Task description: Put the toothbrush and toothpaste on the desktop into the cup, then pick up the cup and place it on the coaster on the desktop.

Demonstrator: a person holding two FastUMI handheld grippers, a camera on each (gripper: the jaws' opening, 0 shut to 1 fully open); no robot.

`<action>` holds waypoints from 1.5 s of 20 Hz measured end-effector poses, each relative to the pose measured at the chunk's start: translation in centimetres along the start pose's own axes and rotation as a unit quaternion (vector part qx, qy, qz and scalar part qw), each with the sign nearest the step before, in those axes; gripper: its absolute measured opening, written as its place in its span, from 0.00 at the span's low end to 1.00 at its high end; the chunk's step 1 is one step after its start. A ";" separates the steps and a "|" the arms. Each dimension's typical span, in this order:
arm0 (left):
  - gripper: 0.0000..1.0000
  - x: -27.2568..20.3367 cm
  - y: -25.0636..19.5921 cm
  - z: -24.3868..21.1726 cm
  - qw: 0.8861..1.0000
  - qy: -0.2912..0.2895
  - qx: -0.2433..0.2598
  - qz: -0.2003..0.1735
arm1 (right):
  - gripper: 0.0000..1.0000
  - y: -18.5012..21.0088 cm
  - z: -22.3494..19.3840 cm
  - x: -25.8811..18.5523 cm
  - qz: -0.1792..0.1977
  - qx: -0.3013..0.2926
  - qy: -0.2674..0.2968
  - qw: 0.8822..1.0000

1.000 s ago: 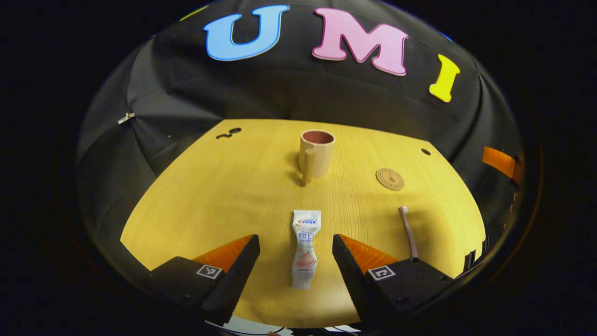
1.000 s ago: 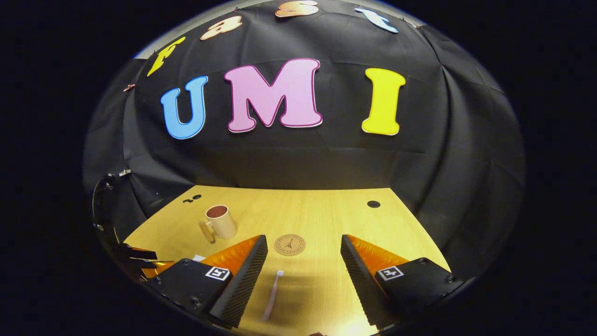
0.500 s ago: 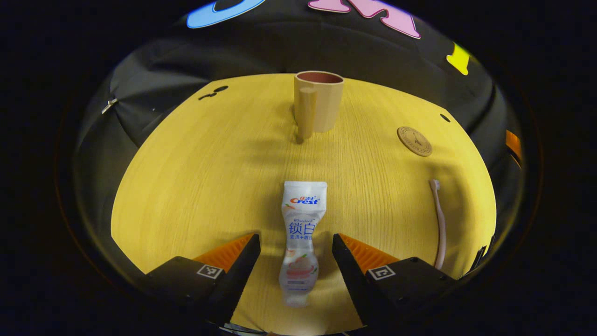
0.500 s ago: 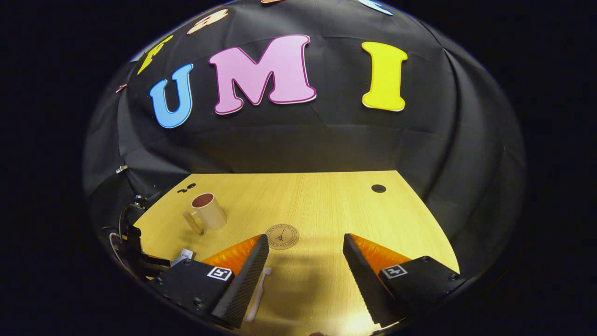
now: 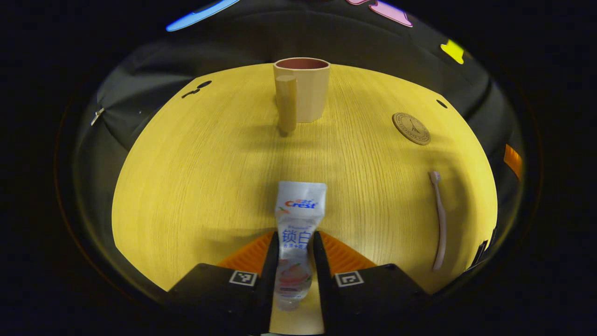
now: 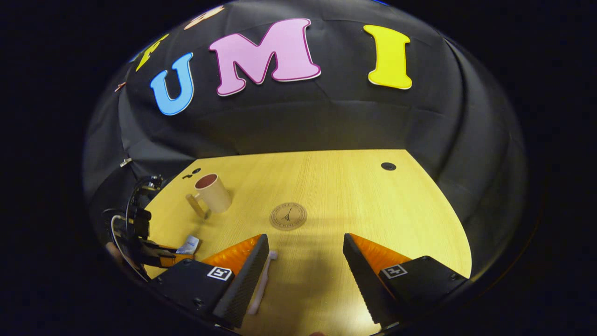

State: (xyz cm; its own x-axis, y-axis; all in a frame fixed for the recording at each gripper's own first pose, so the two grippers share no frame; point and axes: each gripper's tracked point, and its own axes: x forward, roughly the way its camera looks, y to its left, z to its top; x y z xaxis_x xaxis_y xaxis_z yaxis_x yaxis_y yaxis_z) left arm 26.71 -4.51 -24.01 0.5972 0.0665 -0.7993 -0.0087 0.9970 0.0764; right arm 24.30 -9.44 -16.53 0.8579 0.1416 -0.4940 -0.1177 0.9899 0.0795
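Note:
A white toothpaste tube (image 5: 296, 233) lies on the yellow wooden desktop (image 5: 210, 163), and my left gripper (image 5: 294, 247) is shut on its lower half. Beyond it stands a beige cup (image 5: 302, 91) with a dark red inside, its handle facing me. A round brown coaster (image 5: 411, 128) lies to the right, and a pink toothbrush (image 5: 439, 219) nearer on the right. In the right gripper view, my right gripper (image 6: 305, 261) hangs open above the desktop with the toothbrush (image 6: 262, 282) beside its left finger, the coaster (image 6: 288, 216) ahead, the cup (image 6: 213, 192) at left, and the tube's end (image 6: 190, 244) by the left gripper (image 6: 161, 256).
Small dark holes mark the desktop at the far right (image 6: 388, 166) and far left (image 6: 192, 173). Black cloth walls close in the back and sides of the desk. A cable loops beside the left gripper's body (image 6: 119, 233).
My left gripper moved forward and down and shut on the toothpaste tube. The right gripper tipped down a little and stayed open.

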 end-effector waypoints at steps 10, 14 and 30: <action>0.23 -0.5 0.2 -0.1 0.999 0.000 0.005 -0.049 | 0.99 2.7 -6.1 -0.1 -0.023 0.001 0.082 0.996; 0.23 -1.8 0.8 -0.3 0.997 -0.012 -0.002 -0.076 | 0.99 3.8 -7.4 0.8 -0.043 0.025 0.104 0.993; 0.23 -8.8 5.2 -2.9 0.994 -0.049 -0.010 -0.098 | 0.98 6.7 -13.8 4.6 -0.076 -0.004 0.197 0.977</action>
State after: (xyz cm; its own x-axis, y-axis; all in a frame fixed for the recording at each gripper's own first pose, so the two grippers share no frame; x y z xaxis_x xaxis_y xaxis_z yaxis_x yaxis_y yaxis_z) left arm 19.04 0.18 -18.29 0.6643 -0.1323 -0.7356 0.0995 0.9911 -0.0883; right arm 20.54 -2.04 -30.22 0.6066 -0.0164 -0.7948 -0.0081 0.9996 -0.0268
